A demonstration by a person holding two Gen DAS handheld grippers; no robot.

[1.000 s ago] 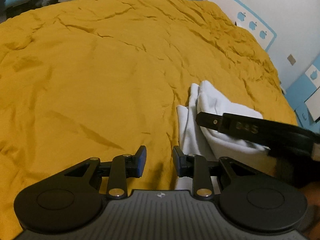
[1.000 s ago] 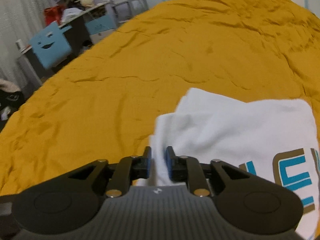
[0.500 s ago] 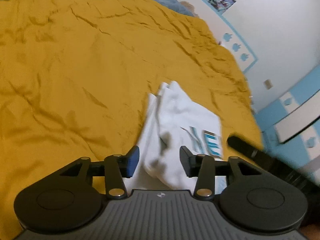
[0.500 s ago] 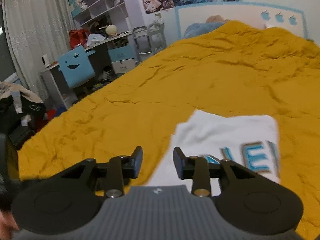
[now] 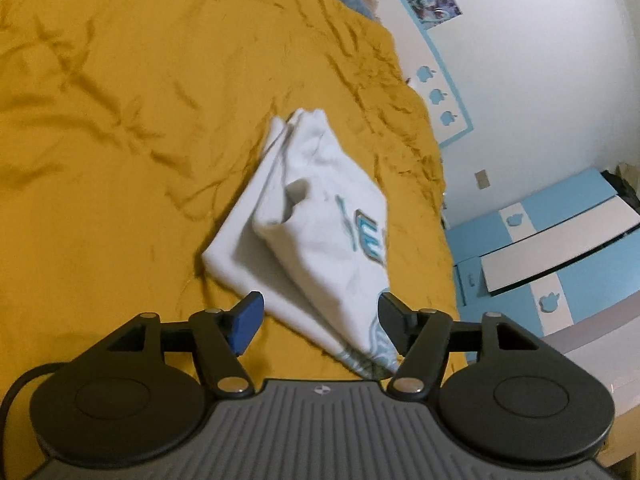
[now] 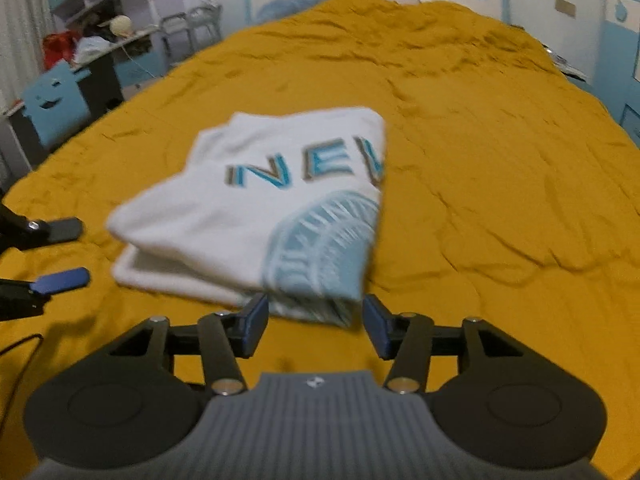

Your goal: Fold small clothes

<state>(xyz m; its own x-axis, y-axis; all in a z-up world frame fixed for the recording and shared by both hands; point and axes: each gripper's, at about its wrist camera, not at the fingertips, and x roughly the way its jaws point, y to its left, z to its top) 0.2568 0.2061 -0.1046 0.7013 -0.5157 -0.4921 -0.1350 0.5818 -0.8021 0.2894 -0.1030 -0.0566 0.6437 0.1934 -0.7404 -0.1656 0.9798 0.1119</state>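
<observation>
A folded white T-shirt (image 5: 316, 232) with blue lettering lies on the mustard-yellow bedspread (image 5: 120, 120). It also shows in the right wrist view (image 6: 256, 204), folded in layers with the print facing up. My left gripper (image 5: 320, 322) is open and empty, just short of the shirt's near corner. My right gripper (image 6: 314, 328) is open and empty, just short of the shirt's near edge. The left gripper's fingers (image 6: 60, 252) show at the left edge of the right wrist view, apart from each other, beside the shirt.
The bedspread (image 6: 480, 160) stretches all round the shirt. A white wall with blue trim and blue cabinets (image 5: 540, 240) stands past the bed's right side. A desk, a blue chair (image 6: 52, 108) and shelves stand to the left of the bed.
Both grippers opened wider and pulled back from the shirt. The right gripper, nearly shut at the shirt's edge a second ago, now stands open. The shirt lies folded on the bed.
</observation>
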